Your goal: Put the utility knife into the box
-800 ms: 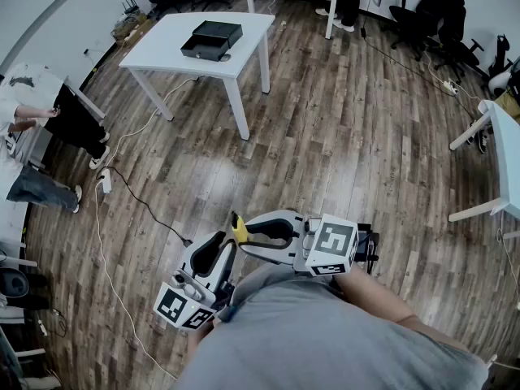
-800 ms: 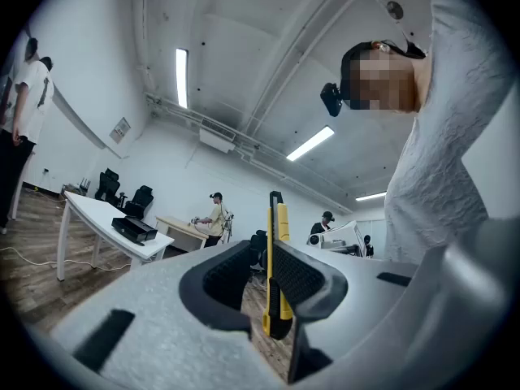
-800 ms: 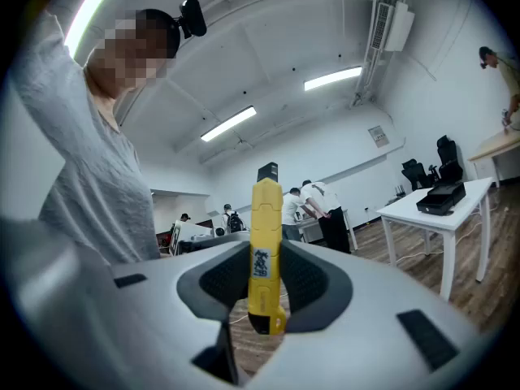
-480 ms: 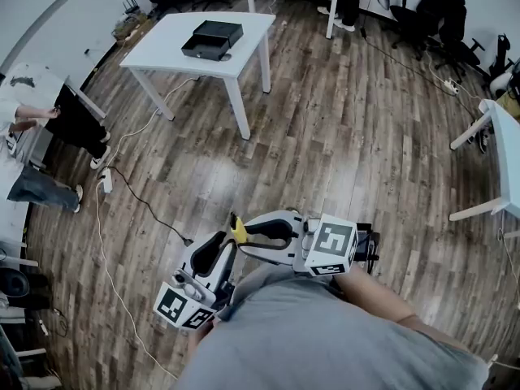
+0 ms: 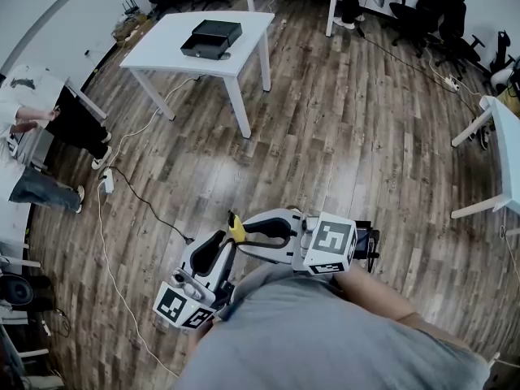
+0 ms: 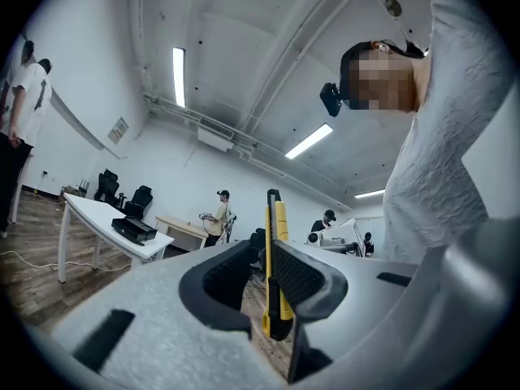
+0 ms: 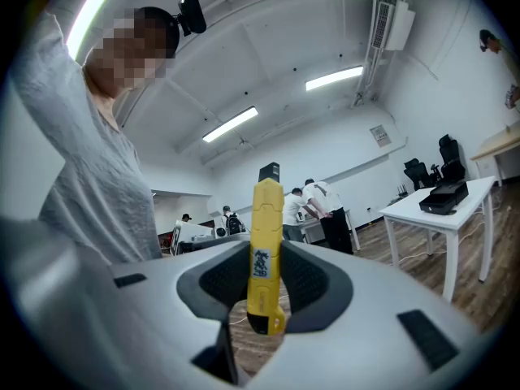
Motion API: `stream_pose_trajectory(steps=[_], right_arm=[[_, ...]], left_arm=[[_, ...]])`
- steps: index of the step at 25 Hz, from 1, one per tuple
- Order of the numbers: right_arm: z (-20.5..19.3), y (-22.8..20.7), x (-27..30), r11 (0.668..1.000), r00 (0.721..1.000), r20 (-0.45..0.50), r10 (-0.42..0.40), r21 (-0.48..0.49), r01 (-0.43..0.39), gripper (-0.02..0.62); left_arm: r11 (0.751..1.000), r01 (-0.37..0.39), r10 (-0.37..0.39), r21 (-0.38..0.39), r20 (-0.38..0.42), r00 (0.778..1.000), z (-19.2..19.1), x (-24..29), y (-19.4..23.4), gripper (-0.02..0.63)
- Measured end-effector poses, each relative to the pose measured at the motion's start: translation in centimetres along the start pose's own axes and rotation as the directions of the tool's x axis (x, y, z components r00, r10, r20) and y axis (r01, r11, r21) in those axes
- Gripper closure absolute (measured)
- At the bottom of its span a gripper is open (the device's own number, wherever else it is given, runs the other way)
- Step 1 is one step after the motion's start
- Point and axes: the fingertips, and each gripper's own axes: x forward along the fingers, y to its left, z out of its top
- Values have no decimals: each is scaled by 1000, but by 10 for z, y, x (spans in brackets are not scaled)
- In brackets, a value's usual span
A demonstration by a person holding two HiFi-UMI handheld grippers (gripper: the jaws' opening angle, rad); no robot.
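The yellow utility knife (image 5: 236, 228) stands upright in front of the person's body, where the two grippers' tips meet. My right gripper (image 7: 262, 287) is shut on the utility knife (image 7: 264, 258), one pad on each narrow edge. My left gripper (image 6: 262, 279) is open around it. There the utility knife (image 6: 276, 266) shows edge-on against the right pad, with a narrow gap to the left pad. The black box (image 5: 211, 37) lies on a white table (image 5: 166, 47) far across the room. The box (image 6: 134, 230) also shows in the left gripper view, and the box (image 7: 441, 196) in the right gripper view.
Wooden floor lies between me and the white table, with a cable (image 5: 142, 205) trailing across it at the left. A person (image 5: 36, 128) stands at the left edge. Office chairs (image 5: 439, 23) and another table (image 5: 500, 153) are at the right.
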Motion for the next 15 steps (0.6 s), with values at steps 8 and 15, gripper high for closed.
stream_pose_trajectory(steps=[8,15], right_arm=[[-2,-3,1,1000,1000,-1,-8,5,8,469],[-3,-4,1,1000,1000,-1,-9,14,9,469]], left_arm=[[1000,2,-2,-4,-3,1000,-2,1,3,511],[1000,1,-1,-12,-3,1000,-3,1,4,511]])
